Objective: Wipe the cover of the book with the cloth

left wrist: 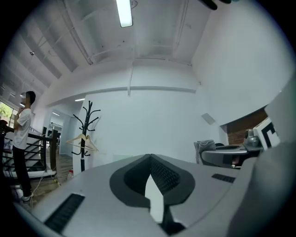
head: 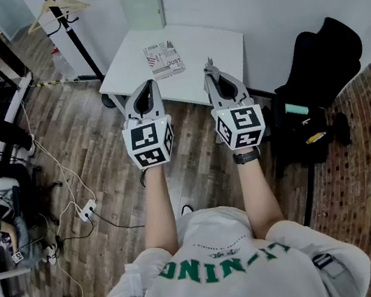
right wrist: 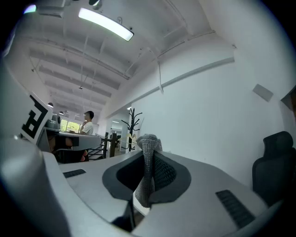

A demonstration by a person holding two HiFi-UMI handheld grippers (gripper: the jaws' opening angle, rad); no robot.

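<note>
**Both grippers at table's near edge, cloth in R, book lying clear**

- L gripper (head: 150, 86): jaws closed tip to tip, nothing between them.
- R gripper (head: 211, 70): clamped on grey knit cloth (right wrist: 147, 159), with a tuft poking out past the tips. In head view the cloth is just a small grey bit at the tips, hard to make out.
- Grippers are side by side and apart, tips at near edge of white table (head: 213, 43). Can't tell height above it.
- Book (head: 164, 58) lies flat on the table's far-left part, beyond both grippers, nothing touching it. Cover print too small to read.
- Both gripper views look up at wall and ceiling, so neither shows the book.
- Black chair (head: 323, 59) is right of the table.
- Rack (head: 72, 29) top is cut off in head view.
</note>
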